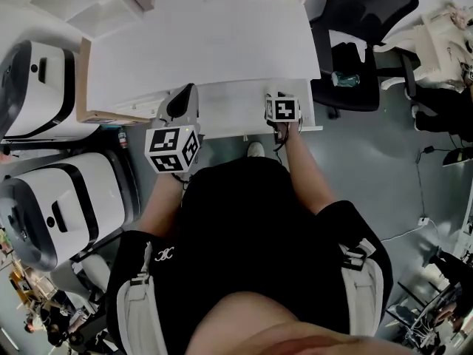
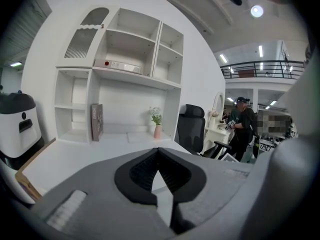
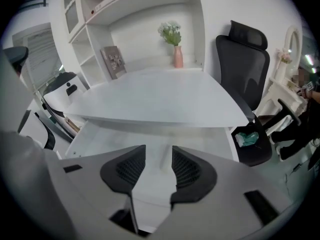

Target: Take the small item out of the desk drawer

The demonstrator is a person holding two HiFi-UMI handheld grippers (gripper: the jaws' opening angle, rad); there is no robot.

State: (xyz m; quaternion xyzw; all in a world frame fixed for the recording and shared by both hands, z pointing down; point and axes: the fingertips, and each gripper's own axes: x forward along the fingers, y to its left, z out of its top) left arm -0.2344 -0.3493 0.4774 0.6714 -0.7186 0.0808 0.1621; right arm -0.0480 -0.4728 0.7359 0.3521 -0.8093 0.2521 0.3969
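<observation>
The drawer (image 3: pixel 105 134) stands pulled out under the desk (image 3: pixel 160 99). The right gripper (image 3: pixel 159 149) points down into it, jaws wide apart and holding nothing. A small pale item (image 3: pixel 164 163) shows faintly between them on the drawer floor, seemingly untouched. It looks light and stiff, probably smooth, so a pinch across its narrow sides seems best. The left gripper (image 2: pixel 159 156), jaws closed tip to tip and empty, is by the drawer's left. The desk edge overhangs the drawer's far part. A chair (image 3: pixel 243 64) stands clear on the right.
</observation>
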